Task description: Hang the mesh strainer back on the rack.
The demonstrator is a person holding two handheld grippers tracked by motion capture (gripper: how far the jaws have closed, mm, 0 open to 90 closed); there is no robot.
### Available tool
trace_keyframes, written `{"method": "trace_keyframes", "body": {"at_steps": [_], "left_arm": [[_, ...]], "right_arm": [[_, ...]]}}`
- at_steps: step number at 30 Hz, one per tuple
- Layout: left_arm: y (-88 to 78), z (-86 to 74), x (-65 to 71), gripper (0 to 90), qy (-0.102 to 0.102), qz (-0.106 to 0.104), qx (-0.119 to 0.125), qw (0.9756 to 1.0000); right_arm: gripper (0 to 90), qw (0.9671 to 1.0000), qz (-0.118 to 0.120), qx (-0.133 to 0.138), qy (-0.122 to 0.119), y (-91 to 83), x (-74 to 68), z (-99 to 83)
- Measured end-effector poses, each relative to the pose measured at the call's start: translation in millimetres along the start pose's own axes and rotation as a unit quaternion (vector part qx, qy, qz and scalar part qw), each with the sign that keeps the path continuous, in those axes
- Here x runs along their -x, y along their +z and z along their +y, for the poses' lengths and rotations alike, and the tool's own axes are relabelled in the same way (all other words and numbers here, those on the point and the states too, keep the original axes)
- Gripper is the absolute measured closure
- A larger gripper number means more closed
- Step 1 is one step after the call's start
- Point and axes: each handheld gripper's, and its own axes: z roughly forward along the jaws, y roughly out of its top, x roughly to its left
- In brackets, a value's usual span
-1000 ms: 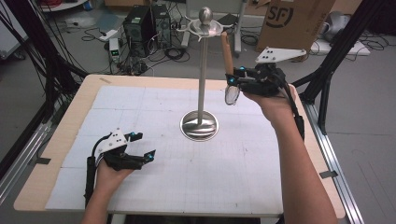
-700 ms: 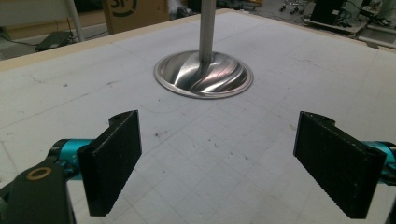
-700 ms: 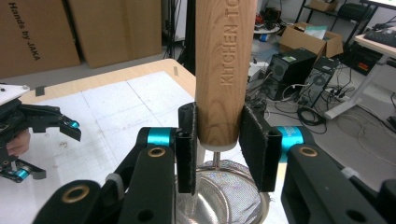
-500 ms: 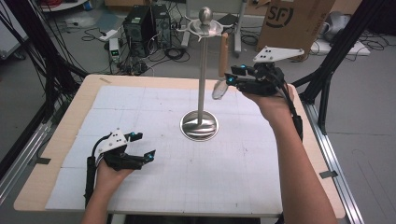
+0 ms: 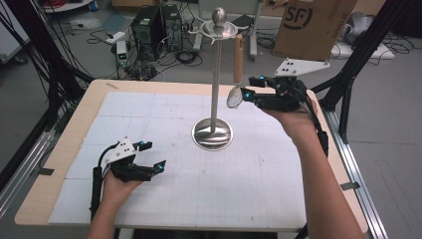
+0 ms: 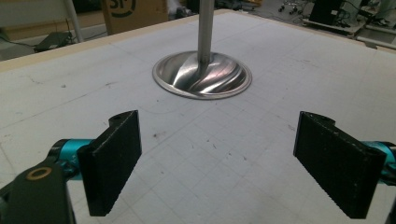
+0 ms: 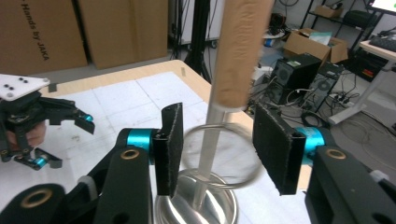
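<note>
A steel stand (image 5: pixel 214 74) rises from a round base (image 5: pixel 212 133) at the table's middle. A utensil with a wooden handle (image 5: pixel 238 57) and a wire ring (image 5: pixel 234 97) at its lower end hangs from a hook at the stand's top. My right gripper (image 5: pixel 247 87) is level with the ring. In the right gripper view its jaws (image 7: pixel 217 149) have just been opening and stand apart, with the blurred ring (image 7: pixel 219 156) between them and not pinched. My left gripper (image 5: pixel 153 156) rests open on the mat at the front left, its jaws (image 6: pixel 219 163) empty and pointing at the base (image 6: pixel 201 74).
A white gridded mat (image 5: pixel 199 199) covers the wooden table (image 5: pixel 74 124). A cardboard box (image 5: pixel 313 20), computer towers (image 5: pixel 154 25) and cables lie on the floor beyond the far edge. Black frame legs (image 5: pixel 358 55) stand at the right.
The right gripper's jaws have spread apart around the utensil's ring. The ring end has swung left, toward the pole. The left gripper has not moved.
</note>
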Motion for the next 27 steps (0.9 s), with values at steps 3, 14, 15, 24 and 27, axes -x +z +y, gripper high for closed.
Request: {"method": "trace_keyframes", "body": {"at_steps": [3, 14, 15, 24, 27], "left_arm": [[-0.1, 0.3, 0.3, 15.7, 0.001, 0.0, 0.001, 1.0], [-0.3, 0.7, 1.0, 15.7, 0.001, -0.001, 0.003, 1.0], [-0.4, 0.8, 0.9, 15.7, 0.002, -0.001, 0.004, 1.0], [-0.5, 1.7, 1.8, 15.7, 0.002, -0.003, 0.004, 1.0], [-0.6, 2.1, 2.5, 15.7, 0.001, -0.004, 0.005, 1.0]], "right_arm": [[50.2, 1.0, 0.003, 0.003, -0.001, -2.5, -2.2, -5.2], [44.6, 0.9999, 0.013, 0.0, 0.004, -5.0, -9.2, -29.1], [44.4, 0.9999, 0.014, -0.002, 0.004, -4.8, -9.8, -31.2], [41.4, 0.9997, 0.022, 0.004, 0.008, -4.3, -14.8, -47.1], [40.5, 0.9996, 0.026, 0.003, 0.007, -4.0, -17.3, -53.3]]}}
